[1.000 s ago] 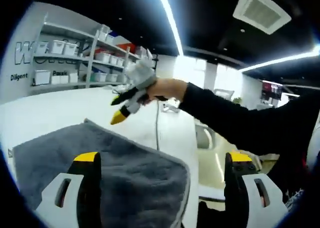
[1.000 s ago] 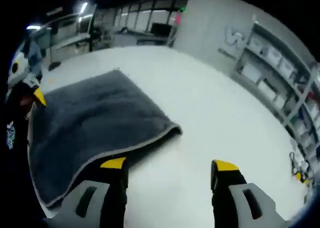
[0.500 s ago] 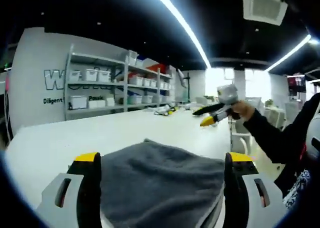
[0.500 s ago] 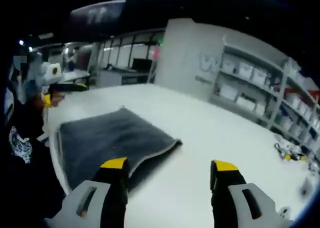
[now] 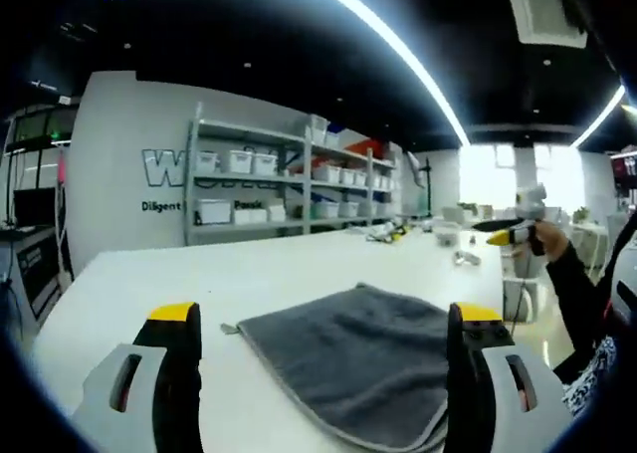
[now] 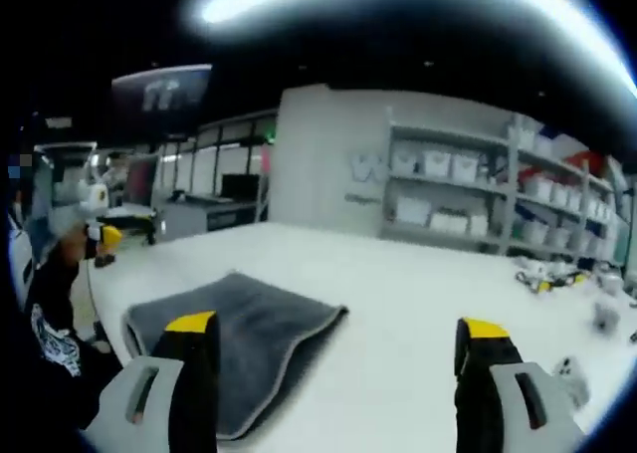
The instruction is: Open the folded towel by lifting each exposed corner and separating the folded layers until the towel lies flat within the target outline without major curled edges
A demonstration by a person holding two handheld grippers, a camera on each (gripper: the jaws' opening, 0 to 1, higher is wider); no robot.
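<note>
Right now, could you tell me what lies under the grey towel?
The folded grey towel lies on the white table. Whatever sits beneath its layers, target outline included, is covered.

towel (image 5: 368,358) lying on table (image 5: 149,294), shelves (image 5: 269,189) behind the table

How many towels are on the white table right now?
1. A grey folded towel lies on the white table near its close edge, just ahead of both tongs; the right gripper view shows the same towel.
</note>
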